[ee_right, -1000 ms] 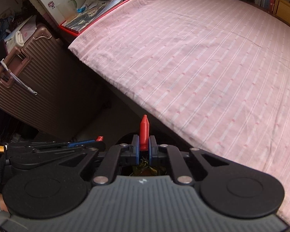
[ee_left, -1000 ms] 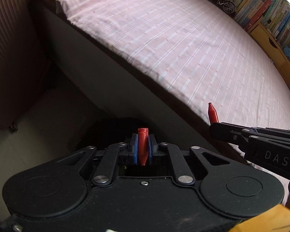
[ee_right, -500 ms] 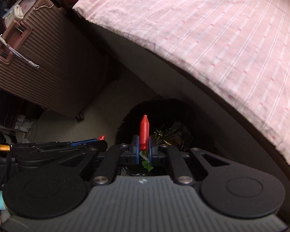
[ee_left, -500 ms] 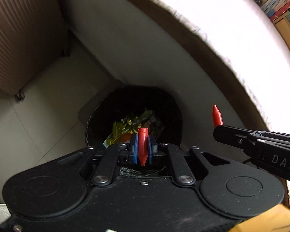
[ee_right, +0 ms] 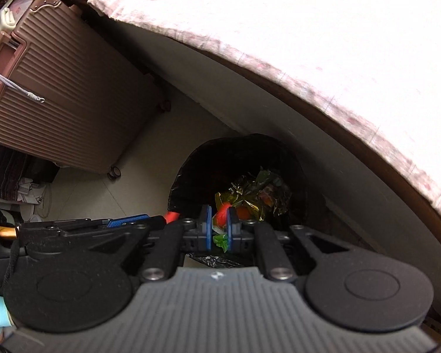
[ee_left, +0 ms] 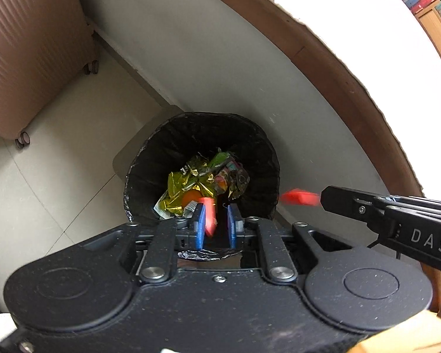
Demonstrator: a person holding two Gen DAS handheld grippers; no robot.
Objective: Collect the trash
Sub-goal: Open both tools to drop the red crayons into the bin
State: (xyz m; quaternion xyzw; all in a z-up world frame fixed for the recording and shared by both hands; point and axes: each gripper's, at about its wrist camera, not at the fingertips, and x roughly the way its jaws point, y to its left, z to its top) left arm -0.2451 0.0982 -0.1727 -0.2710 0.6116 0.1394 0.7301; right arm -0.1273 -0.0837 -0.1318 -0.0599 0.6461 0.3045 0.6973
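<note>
Both the left gripper [ee_left: 216, 226] and right gripper [ee_right: 219, 229] hover over the black-lined bin [ee_left: 203, 135] against the bed base [ee_left: 220, 58], jaws opening on nothing apparent, foil wrappers [ee_left: 188, 188] at its bottom; next, probably, grasping the liner's near rim.

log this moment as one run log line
phase: drop | left hand-held gripper: opening, red piece between pads | right hand-held gripper: opening, red piece | below: black-lined trash bin with foil wrappers
</note>
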